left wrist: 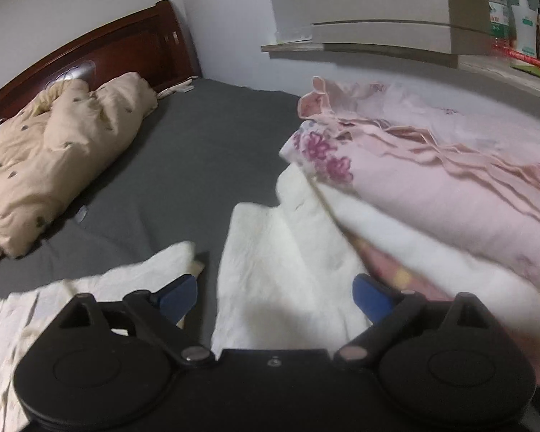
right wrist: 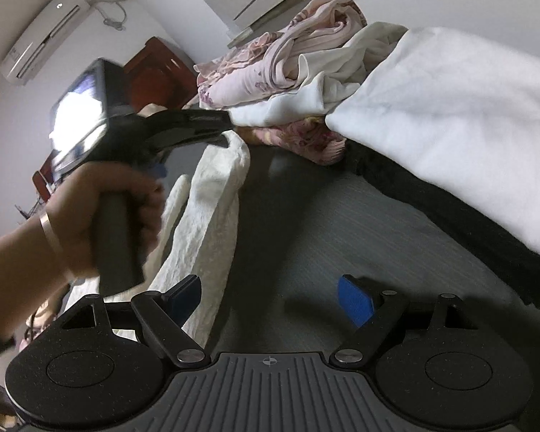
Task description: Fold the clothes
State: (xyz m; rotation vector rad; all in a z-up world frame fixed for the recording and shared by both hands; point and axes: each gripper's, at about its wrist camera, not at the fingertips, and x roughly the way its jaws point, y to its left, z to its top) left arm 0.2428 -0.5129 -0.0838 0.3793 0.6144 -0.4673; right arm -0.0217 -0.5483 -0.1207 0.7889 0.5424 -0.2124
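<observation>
A cream textured garment [left wrist: 280, 270] lies rumpled on the grey bed sheet [left wrist: 198, 151], one part stretching toward the lower left. My left gripper [left wrist: 275, 297] hovers over it, open, with the cloth below the gap and neither blue pad pressing on it. In the right wrist view a hand [right wrist: 90, 216] holds that left gripper [right wrist: 228, 129] above the same cream garment [right wrist: 205, 216]. My right gripper [right wrist: 270, 298] is open over the bare sheet [right wrist: 306, 234], its left pad beside the garment's edge and nothing between its fingers.
A heap of pink floral clothes [left wrist: 432, 165] lies right of the garment, with white cloth mixed in. A folded white cloth [right wrist: 450, 108] rests on a dark one [right wrist: 450, 208] at the right. A beige duvet [left wrist: 54, 151] lies by the wooden headboard [left wrist: 118, 46]. A shelf with bottles [left wrist: 522, 25] hangs above.
</observation>
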